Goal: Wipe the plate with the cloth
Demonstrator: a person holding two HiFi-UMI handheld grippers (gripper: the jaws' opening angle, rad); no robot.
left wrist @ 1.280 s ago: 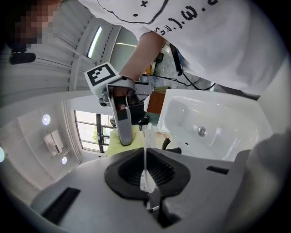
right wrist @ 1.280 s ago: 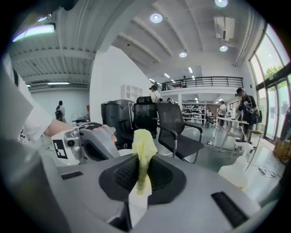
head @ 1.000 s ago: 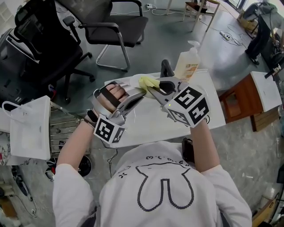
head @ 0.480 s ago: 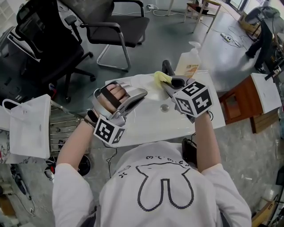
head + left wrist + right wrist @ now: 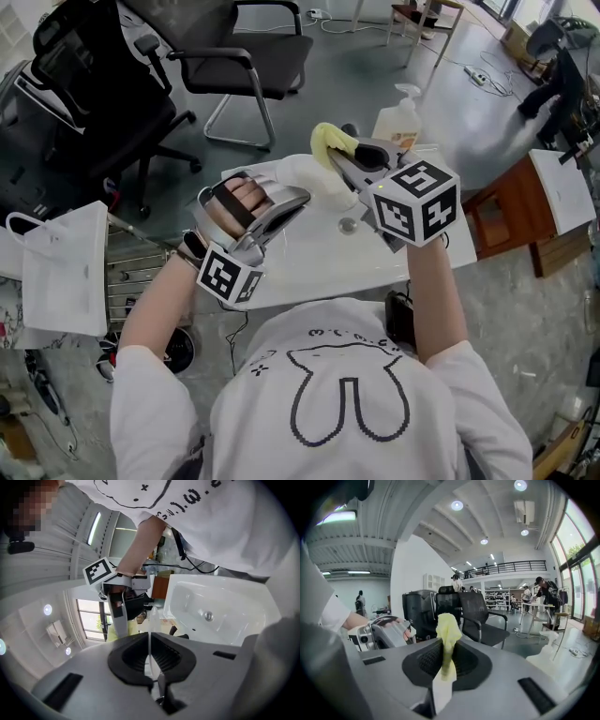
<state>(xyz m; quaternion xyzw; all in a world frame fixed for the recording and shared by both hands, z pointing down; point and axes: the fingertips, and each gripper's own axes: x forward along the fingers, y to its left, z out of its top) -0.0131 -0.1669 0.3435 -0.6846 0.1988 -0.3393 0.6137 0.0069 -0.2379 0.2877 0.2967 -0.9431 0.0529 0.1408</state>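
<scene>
Cloth [image 5: 449, 630], crumpled pale yellow, is pinched in right gripper [image 5: 446, 665] fingers [image 5: 425, 660]; left gripper [image 5: 150, 660] fingers [image 5: 130, 656] clamp the white plate [image 5: 151, 620].

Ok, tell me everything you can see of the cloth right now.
The cloth is pale yellow, soft and crumpled, bunched into a narrow wad. The right gripper is shut on it, the jaws pinching its lower part, and its rounded free end stands out beyond them. It is held in the air close to the plate. Only the jaws visibly touch it.
</scene>
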